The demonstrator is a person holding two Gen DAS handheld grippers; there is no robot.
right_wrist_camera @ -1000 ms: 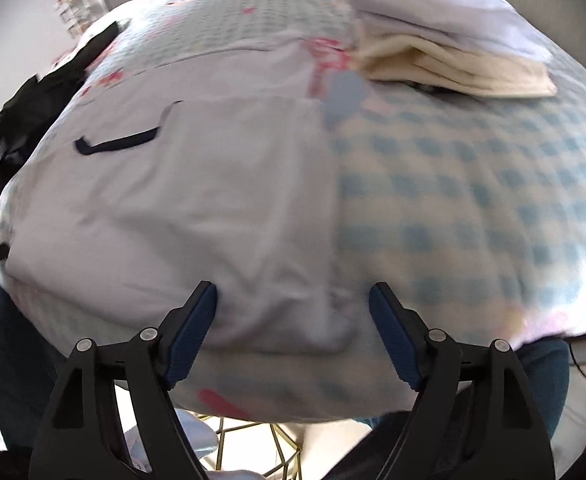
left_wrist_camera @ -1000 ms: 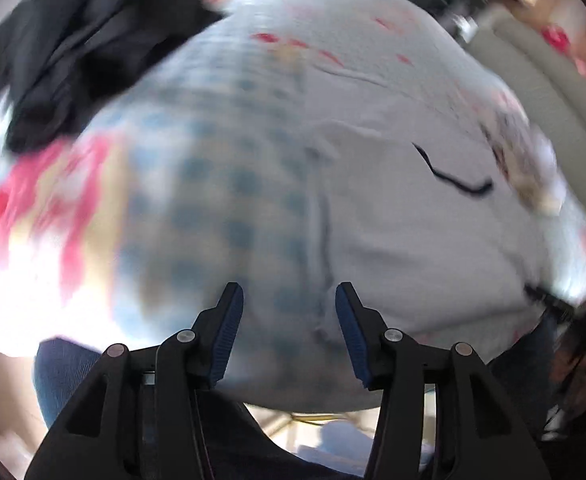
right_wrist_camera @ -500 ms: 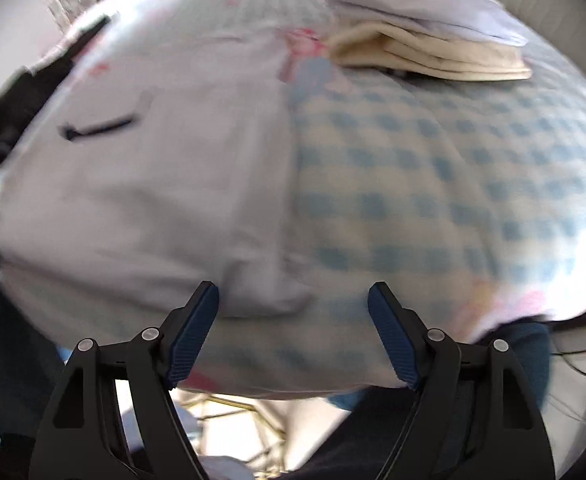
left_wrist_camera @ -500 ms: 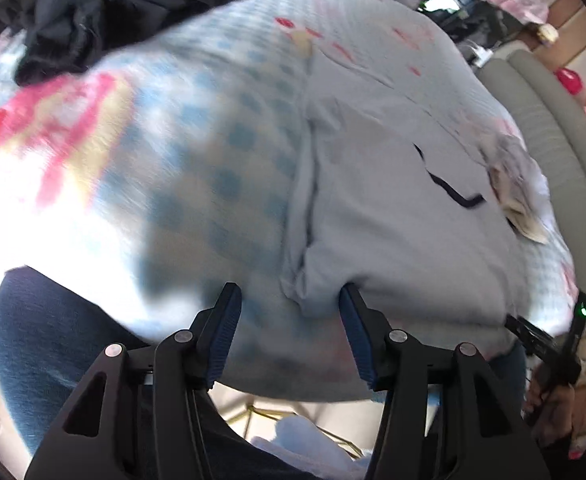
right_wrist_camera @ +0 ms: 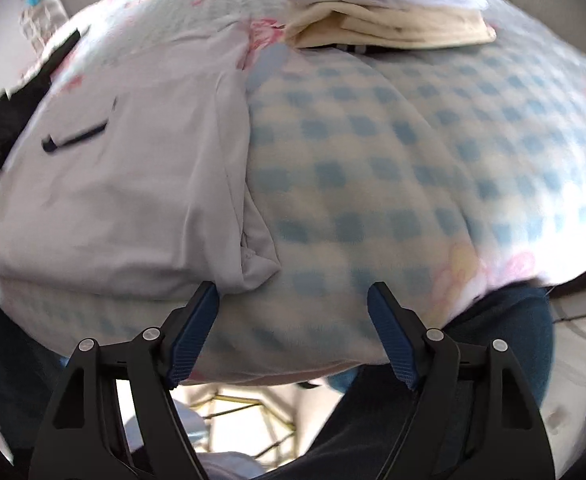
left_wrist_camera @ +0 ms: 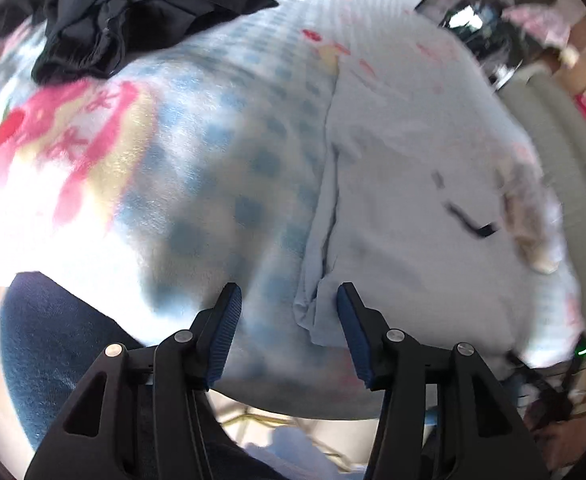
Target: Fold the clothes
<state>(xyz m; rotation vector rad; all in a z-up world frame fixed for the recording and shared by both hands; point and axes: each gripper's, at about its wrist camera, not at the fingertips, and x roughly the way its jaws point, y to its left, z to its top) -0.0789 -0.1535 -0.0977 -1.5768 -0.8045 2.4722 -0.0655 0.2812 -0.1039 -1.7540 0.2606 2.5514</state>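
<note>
A pale lilac shirt (left_wrist_camera: 405,208) with a dark swoosh mark (right_wrist_camera: 73,138) lies flat on a blue-and-white checked blanket (right_wrist_camera: 393,168). My left gripper (left_wrist_camera: 289,314) hovers open low over the shirt's near left corner, and the crumpled corner lies between the fingers, close to the right pad (left_wrist_camera: 351,320), with no pad pressing on it. My right gripper (right_wrist_camera: 293,314) is open wide over the blanket. The shirt's (right_wrist_camera: 133,200) near right corner sits just above its left finger (right_wrist_camera: 197,320), apart from the pads.
A heap of black clothes (left_wrist_camera: 133,12) lies at the blanket's far left. A folded stack of cream and white garments (right_wrist_camera: 389,20) rests at the far right. A person's legs in blue jeans (left_wrist_camera: 45,352) press against the near edge, with a wire frame (right_wrist_camera: 249,404) below.
The left gripper has come over the shirt's near left corner, which now lies between its fingers. The right gripper has slid right, so the shirt's corner is by its left finger.
</note>
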